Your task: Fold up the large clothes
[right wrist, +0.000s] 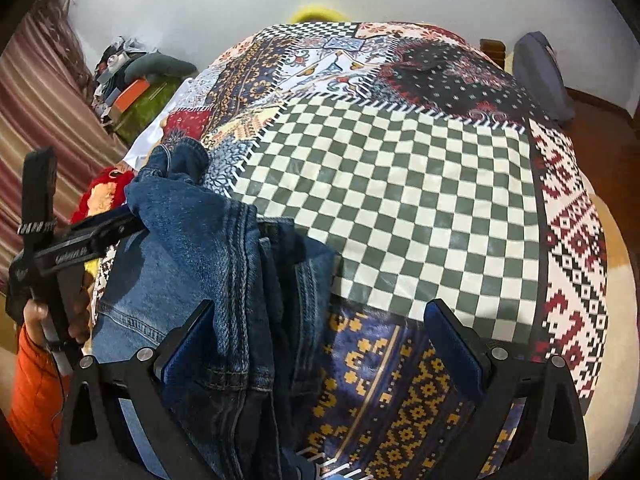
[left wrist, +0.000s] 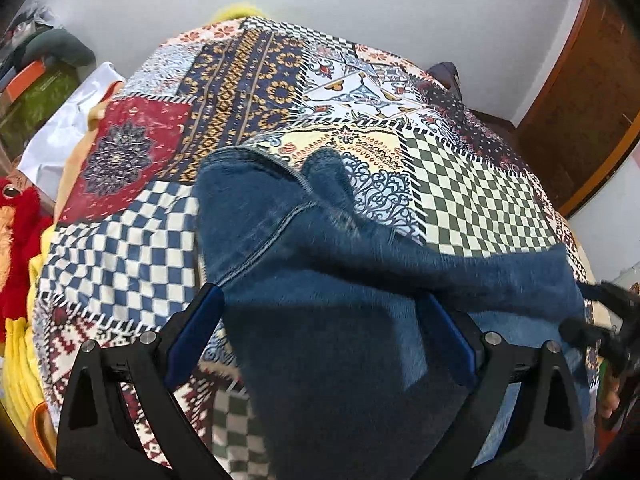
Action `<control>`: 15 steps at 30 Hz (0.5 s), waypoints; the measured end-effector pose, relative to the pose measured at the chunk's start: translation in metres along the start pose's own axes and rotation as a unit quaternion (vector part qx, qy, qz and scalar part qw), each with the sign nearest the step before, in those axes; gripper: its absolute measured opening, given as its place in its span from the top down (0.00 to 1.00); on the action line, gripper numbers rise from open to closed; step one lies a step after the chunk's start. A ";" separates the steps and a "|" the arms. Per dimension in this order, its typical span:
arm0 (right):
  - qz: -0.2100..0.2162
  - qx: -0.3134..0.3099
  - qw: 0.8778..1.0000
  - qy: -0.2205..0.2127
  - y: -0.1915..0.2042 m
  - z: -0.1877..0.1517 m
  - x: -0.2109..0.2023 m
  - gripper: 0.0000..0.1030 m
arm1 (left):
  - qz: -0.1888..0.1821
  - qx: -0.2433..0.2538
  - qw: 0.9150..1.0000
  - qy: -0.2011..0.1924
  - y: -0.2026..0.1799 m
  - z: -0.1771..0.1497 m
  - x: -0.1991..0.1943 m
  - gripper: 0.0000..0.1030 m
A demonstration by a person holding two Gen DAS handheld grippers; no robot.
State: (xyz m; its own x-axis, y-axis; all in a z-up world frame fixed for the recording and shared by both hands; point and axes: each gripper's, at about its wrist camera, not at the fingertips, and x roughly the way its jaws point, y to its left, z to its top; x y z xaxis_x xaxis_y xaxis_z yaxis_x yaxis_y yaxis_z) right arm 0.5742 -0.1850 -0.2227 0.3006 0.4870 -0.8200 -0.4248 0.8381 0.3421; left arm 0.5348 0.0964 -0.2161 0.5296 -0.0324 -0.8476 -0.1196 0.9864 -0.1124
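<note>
Blue denim jeans (left wrist: pixel 320 280) lie bunched on a patchwork quilt (left wrist: pixel 132 248) that covers a bed. In the left wrist view the denim runs between the wide-apart fingers of my left gripper (left wrist: pixel 324 328), which is open, and stretches right toward my right gripper (left wrist: pixel 600 320), seen blurred. In the right wrist view the jeans (right wrist: pixel 224 280) heap over the left finger of my right gripper (right wrist: pixel 320 332), also open, above the quilt (right wrist: pixel 400 208). My left gripper (right wrist: pixel 60 248) shows at the left edge, its tip against the denim.
A red plush toy (left wrist: pixel 16 240), yellow cloth (left wrist: pixel 20 360) and a white sheet (left wrist: pixel 68 120) crowd the bed's left side. A wooden door (left wrist: pixel 580 100) stands to the right. A hand (right wrist: pixel 36 316) in an orange sleeve (right wrist: pixel 32 392) holds the left gripper; boxes (right wrist: pixel 132 90) are piled by a striped curtain (right wrist: pixel 40 120).
</note>
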 end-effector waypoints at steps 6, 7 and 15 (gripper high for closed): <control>0.015 0.035 0.999 0.008 -0.009 -0.005 -0.001 0.02 | 0.003 -0.030 1.000 -0.005 0.003 0.017 0.000 0.04; 0.014 0.036 0.999 0.008 -0.008 -0.005 -0.004 0.02 | 0.002 -0.035 0.999 -0.009 0.004 0.019 -0.002 0.04; -0.082 -0.026 0.996 -0.026 0.014 -0.007 -0.043 0.02 | 0.028 -0.039 0.998 -0.033 0.027 0.018 -0.038 0.04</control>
State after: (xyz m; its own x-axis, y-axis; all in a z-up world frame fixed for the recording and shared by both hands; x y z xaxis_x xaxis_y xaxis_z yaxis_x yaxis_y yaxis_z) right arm 0.5492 -0.1960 -0.1860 0.4129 0.3584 -0.8373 -0.4093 0.8943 0.1810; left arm 0.5265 0.1270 -0.1777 0.5750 0.0354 -0.8174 -0.2136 0.9709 -0.1081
